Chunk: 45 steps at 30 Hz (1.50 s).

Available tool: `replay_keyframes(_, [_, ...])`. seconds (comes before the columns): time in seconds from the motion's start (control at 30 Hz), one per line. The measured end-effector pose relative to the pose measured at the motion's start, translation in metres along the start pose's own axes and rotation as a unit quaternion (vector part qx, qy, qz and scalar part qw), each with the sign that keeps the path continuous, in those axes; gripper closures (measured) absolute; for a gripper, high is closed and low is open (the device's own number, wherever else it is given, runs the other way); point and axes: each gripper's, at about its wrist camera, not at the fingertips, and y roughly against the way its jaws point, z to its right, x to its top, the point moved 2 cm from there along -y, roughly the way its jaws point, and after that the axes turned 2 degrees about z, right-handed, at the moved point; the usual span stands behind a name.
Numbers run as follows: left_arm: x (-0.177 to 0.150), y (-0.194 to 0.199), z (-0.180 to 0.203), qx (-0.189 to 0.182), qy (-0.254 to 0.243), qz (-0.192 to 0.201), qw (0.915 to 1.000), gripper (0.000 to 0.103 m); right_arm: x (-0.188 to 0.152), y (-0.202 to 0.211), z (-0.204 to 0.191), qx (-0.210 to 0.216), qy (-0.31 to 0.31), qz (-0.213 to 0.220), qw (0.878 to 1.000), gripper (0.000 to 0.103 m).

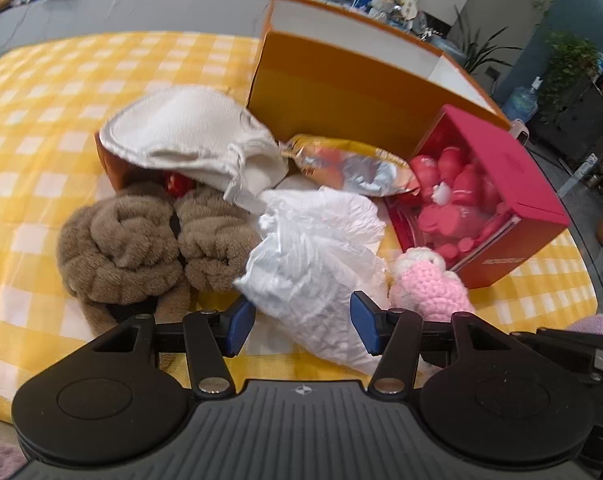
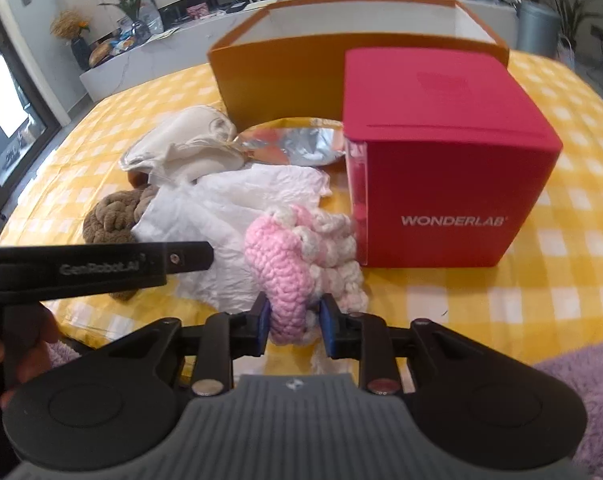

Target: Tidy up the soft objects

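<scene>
A pink and cream crochet piece (image 2: 285, 264) lies on the yellow checked cloth in front of the red box. My right gripper (image 2: 295, 320) is shut on its near pink end. To its left lies a crumpled white plastic bag (image 1: 313, 256). My left gripper (image 1: 303, 324) is open with the bag's near part between its blue pads. A brown knotted plush (image 1: 121, 248) lies left of the bag. Behind it are a cream cloth pouch (image 1: 181, 128) and a shiny snack packet (image 1: 353, 164).
An open orange box (image 1: 341, 88) stands at the back. A red box (image 1: 501, 184) on its side holds several pink bottles. The checked cloth (image 1: 41, 120) stretches bare to the left. A hand (image 2: 21, 340) and a fluffy purple fabric (image 2: 581, 400) are near the bottom corners.
</scene>
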Motion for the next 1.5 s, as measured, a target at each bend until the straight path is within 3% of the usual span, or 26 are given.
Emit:
replay_keyframes(0.1, [-0.002,-0.010,0.001,0.006,0.010,-0.013,0.9998,0.039,0.002,0.002,-0.004,-0.011,0.013,0.014,1.000,0.071])
replay_keyframes(0.27, [-0.001,-0.015,-0.002,-0.028,0.050,0.002,0.9984,0.039,0.003,-0.005,-0.014,-0.037,0.059,0.035,0.997,0.063])
replay_keyframes(0.3, [-0.001,-0.015,-0.002,-0.031,0.051,0.004,0.9982,0.042,0.003,-0.009,-0.014,-0.036,0.061,0.033,0.997,0.063])
replay_keyframes(0.47, [-0.001,-0.012,0.000,-0.032,0.041,0.014,0.9985,0.080,0.001,-0.016,-0.018,-0.044,0.079,0.041,0.995,0.063])
replay_keyframes(0.53, [0.000,-0.008,0.003,-0.034,0.034,0.020,0.9987,0.088,0.000,-0.014,-0.019,-0.038,0.082,0.045,0.995,0.077])
replay_keyframes(0.73, [-0.002,0.019,0.011,-0.045,0.011,0.046,0.9979,0.092,0.001,0.001,-0.011,-0.043,0.063,0.055,0.996,0.080])
replay_keyframes(1.0, [-0.007,0.080,0.025,-0.082,0.000,0.078,0.9936,0.093,-0.001,0.020,-0.004,-0.048,0.052,0.068,0.995,0.080])
replay_keyframes(1.17, [-0.011,0.121,0.034,-0.101,-0.008,0.104,0.9894,0.099,-0.005,0.031,-0.003,-0.047,0.047,0.079,0.995,0.079])
replay_keyframes(1.3, [-0.014,0.131,0.035,-0.098,-0.006,0.106,0.9895,0.099,-0.007,0.035,-0.003,-0.047,0.045,0.080,0.995,0.079])
replay_keyframes(1.4, [-0.014,0.115,0.026,-0.080,0.021,0.088,0.9927,0.088,-0.008,0.033,-0.003,-0.044,0.044,0.072,0.995,0.079])
replay_keyframes(1.47, [-0.016,0.102,0.025,-0.069,0.020,0.073,0.9948,0.054,-0.009,0.033,-0.003,-0.048,0.050,0.073,0.995,0.079])
replay_keyframes(1.5, [-0.017,0.095,0.024,-0.060,0.020,0.068,0.9957,0.046,-0.009,0.033,-0.002,-0.051,0.051,0.072,0.995,0.079])
